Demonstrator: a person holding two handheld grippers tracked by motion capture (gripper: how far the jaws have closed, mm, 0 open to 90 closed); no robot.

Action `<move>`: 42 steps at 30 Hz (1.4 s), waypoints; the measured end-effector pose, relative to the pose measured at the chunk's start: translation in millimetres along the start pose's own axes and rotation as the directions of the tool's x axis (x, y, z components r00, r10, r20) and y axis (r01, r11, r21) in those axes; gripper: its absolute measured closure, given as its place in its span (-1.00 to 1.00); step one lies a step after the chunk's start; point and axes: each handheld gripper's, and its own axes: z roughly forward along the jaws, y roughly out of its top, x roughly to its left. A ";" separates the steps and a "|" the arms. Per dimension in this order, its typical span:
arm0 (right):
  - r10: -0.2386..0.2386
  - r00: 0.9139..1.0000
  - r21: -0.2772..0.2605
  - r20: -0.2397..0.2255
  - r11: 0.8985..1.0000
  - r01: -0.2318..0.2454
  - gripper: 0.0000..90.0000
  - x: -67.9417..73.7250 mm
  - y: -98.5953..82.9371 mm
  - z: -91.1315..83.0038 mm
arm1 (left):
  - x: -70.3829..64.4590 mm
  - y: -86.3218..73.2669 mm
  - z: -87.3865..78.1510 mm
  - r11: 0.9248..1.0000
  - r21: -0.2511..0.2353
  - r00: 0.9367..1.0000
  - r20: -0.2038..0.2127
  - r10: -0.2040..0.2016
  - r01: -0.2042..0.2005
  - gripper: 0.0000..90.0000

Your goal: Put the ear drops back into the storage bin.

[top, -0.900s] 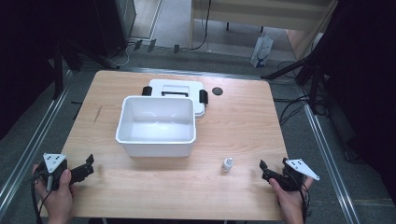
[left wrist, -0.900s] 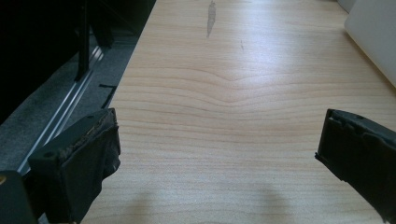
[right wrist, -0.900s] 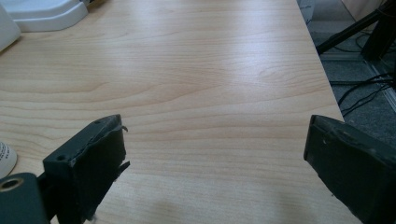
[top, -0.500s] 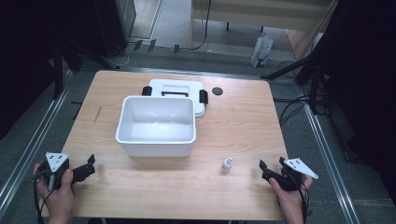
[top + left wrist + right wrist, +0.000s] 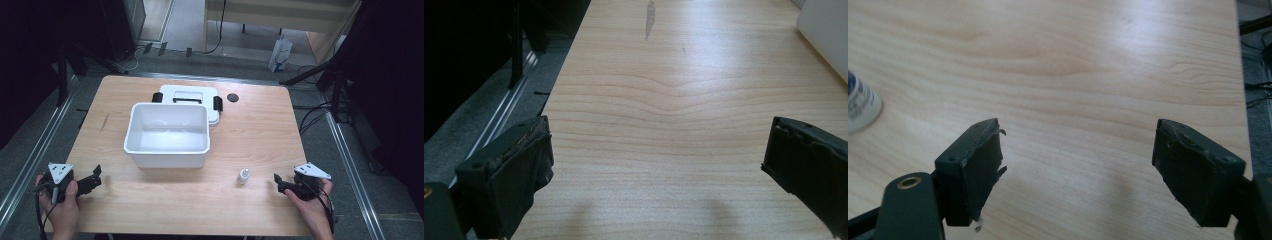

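Both my grippers wait empty, fingers wide, at the tabletop's (image 5: 260,130) near edge.

The small bottle (image 5: 243,175) stands at nine o'clock of my right gripper (image 5: 278,182), near it; a careless reach could topple it. My left gripper (image 5: 96,175) sits well apart. The right gripper view catches what looks like the bottle's label (image 5: 860,105); the high view alone shows the white bin (image 5: 167,135) and its lid (image 5: 189,95).
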 end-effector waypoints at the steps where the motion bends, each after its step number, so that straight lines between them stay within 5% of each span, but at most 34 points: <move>1: -0.043 0.999 0.063 0.005 0.997 0.042 -0.56 3.5 4.9 2.4 | 0.0 0.1 -0.1 1.000 0.000 1.000 -0.003 0.003 -0.003 -0.99; 2: -0.090 0.996 0.145 -0.002 0.985 0.090 -0.60 7.7 11.8 5.9 | 0.0 0.1 0.0 1.000 -0.002 1.000 -0.004 0.002 -0.002 -0.99; 4: -0.118 0.993 0.178 -0.016 0.977 0.119 -0.60 10.1 16.0 7.0 | 0.1 0.2 0.4 1.000 -0.002 1.000 -0.005 -0.005 0.005 -0.99; 5: -0.183 0.982 0.221 -0.039 0.957 0.188 -0.60 14.7 24.9 6.9 | 0.1 0.2 0.7 1.000 -0.005 1.000 -0.007 -0.009 0.008 -0.99; 11: -0.283 0.955 0.280 -0.087 0.913 0.296 -0.61 26.7 49.6 4.6 | 0.2 0.4 1.0 1.000 -0.002 1.000 -0.003 -0.008 0.008 -0.99; 14: -0.322 0.939 0.320 -0.124 0.883 0.345 -0.62 30.4 59.8 7.3 | 0.5 0.5 0.9 1.000 0.000 1.000 -0.002 -0.009 0.009 -0.99; 15: -0.322 0.939 0.320 -0.124 0.883 0.345 -0.62 30.4 59.8 7.3 | 0.5 0.5 0.9 1.000 0.000 1.000 -0.002 -0.009 0.009 -0.99; 16: -0.346 0.926 0.356 -0.153 0.855 0.378 -0.63 31.7 65.0 9.6 | 0.6 0.5 1.0 1.000 -0.001 1.000 -0.002 -0.010 0.010 -0.99; 17: -0.342 0.925 0.370 -0.163 0.848 0.379 -0.64 32.8 66.6 10.6 | 0.5 0.5 0.9 1.000 0.000 1.000 -0.003 -0.009 0.009 -0.99; 29: -0.382 0.873 0.533 -0.304 0.691 0.488 -0.67 52.2 94.7 17.1 | 1.0 0.8 1.6 1.000 0.001 1.000 0.000 -0.016 0.016 -0.99; 30: -0.382 0.873 0.533 -0.304 0.691 0.488 -0.67 52.2 94.7 17.1 | 1.0 0.8 1.6 1.000 0.001 1.000 0.000 -0.016 0.016 -0.99; 31: -0.389 0.865 0.541 -0.318 0.674 0.502 -0.68 56.9 97.8 16.7 | 1.1 0.8 1.6 1.000 0.002 1.000 0.000 -0.016 0.016 -0.99; 32: -0.389 0.862 0.544 -0.324 0.669 0.507 -0.69 59.6 99.5 16.4 | 1.2 0.8 1.6 1.000 0.003 1.000 0.000 -0.016 0.016 -0.99; 39: -0.417 0.848 0.545 -0.328 0.649 0.530 -0.63 75.6 109.4 14.6 | 1.1 0.9 1.8 1.000 0.005 1.000 0.002 -0.018 0.018 -0.99; 42: -0.412 0.839 0.531 -0.354 0.650 0.544 -0.54 82.2 114.0 12.8 | 1.2 1.1 1.8 1.000 0.008 1.000 0.001 -0.016 0.016 -0.99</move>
